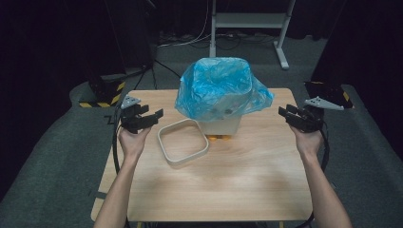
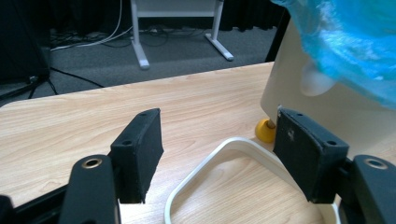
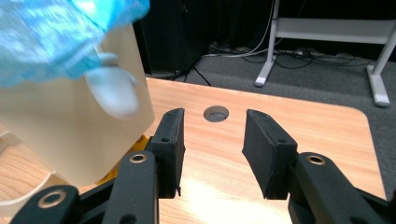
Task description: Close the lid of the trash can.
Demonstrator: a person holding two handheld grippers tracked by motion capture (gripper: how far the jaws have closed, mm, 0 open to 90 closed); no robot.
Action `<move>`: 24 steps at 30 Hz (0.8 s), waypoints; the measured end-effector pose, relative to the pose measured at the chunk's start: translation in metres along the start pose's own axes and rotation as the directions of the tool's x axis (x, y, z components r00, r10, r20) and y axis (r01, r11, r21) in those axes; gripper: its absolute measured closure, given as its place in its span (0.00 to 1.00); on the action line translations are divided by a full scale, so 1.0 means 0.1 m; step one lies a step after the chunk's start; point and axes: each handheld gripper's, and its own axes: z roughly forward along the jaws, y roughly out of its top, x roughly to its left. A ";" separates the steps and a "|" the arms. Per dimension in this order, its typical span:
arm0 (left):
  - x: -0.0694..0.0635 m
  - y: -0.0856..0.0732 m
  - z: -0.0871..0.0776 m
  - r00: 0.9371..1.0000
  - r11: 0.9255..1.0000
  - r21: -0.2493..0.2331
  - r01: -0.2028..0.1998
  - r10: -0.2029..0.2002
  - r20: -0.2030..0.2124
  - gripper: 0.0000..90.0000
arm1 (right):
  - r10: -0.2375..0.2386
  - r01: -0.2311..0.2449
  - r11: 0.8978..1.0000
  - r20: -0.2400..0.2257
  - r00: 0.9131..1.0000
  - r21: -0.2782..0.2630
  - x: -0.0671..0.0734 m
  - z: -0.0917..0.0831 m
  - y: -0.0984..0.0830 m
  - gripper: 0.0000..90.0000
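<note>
A cream plastic bin lined with a crinkled blue plastic bag stands upright on the light wood tabletop, toward twelve o'clock from its middle. The bag is folded over the rim and drapes down the bin's walls, hanging lowest at the three o'clock side. Small orange feet show under the bin's near edge. A white rounded-square plastic ring lies flat on the tabletop at about eight o'clock from the bin, just beside it; whether the two touch cannot be told.

The left claw is held in the person's left hand at nine o'clock from the bin, above the tabletop's left edge, its jaws spread wide and gripping nothing. In the left gripper view the left claw's pads frame the ring's near corner, with the bin wall and one orange foot behind the right-hand jaw.

The right claw is held in the person's right hand at three o'clock from the bin, near the tabletop's right edge, apart from the bag. Its jaws stand spread with nothing between them. In the right gripper view the bin sits at ten o'clock of the jaws, and a round cable hole in the tabletop lies beyond them.
</note>
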 end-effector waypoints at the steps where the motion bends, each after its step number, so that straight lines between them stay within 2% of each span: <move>1: 0.01 -0.02 0.01 1.000 1.000 -0.001 0.002 -0.002 -0.001 0.37 | 0.002 -0.002 1.000 0.000 1.000 0.001 0.00 0.01 -0.02 0.64; 9: 0.07 -0.19 0.11 1.000 0.999 0.029 0.027 -0.027 -0.008 0.36 | 0.021 -0.021 0.999 0.003 1.000 0.024 -0.05 0.08 -0.20 0.63; 13: 0.11 -0.28 0.10 0.999 0.999 0.039 0.028 -0.027 -0.027 0.36 | 0.035 -0.035 0.999 0.011 0.999 0.039 -0.07 0.14 -0.32 0.64; 17: 0.12 -0.32 0.09 0.999 0.999 0.040 0.025 -0.023 -0.048 0.36 | 0.030 -0.031 0.998 0.013 0.999 0.055 -0.07 0.18 -0.37 0.64; 24: 0.14 -0.43 0.17 0.998 0.998 0.064 0.027 -0.023 -0.065 0.37 | 0.019 -0.021 0.997 0.021 1.000 0.069 -0.08 0.23 -0.47 0.64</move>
